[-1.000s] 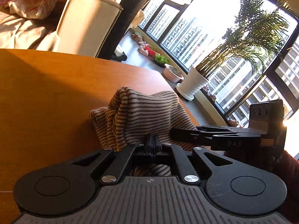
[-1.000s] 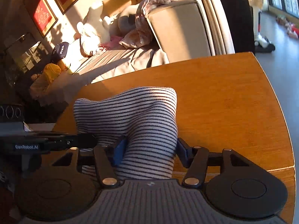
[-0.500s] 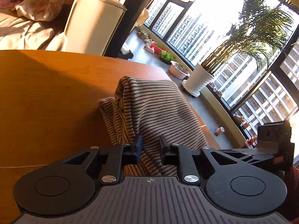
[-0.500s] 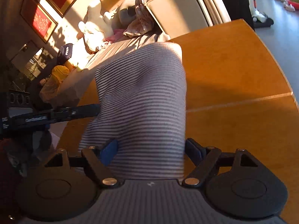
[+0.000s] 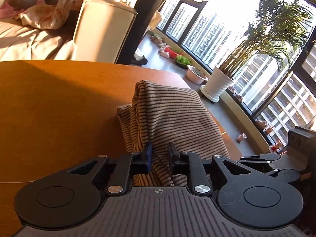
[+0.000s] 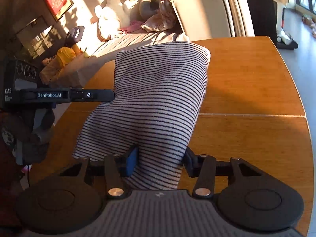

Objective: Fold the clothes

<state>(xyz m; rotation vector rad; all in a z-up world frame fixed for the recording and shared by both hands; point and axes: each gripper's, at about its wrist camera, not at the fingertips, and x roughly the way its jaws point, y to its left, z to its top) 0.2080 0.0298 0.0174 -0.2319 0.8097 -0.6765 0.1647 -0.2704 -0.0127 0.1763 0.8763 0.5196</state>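
Observation:
A folded striped garment hangs between both grippers over the wooden table. In the left wrist view my left gripper is shut on a narrow fold at the garment's near edge, with cloth filling the gap between its fingers. In the right wrist view my right gripper is shut on a thick bundle of the same garment, its jaws held wide apart by the cloth. The left gripper shows side-on at the garment's left edge. The right gripper appears at the right of the left wrist view.
A beige sofa with bedding stands beyond the table's far edge. A potted palm and small pots stand on the floor by the windows. The table's right edge curves toward me. A hand and sleeve hold the left gripper.
My left gripper's fingers have moved from fully closed to slightly apart with more cloth between them. The garment has been pulled taller and longer between the two grippers.

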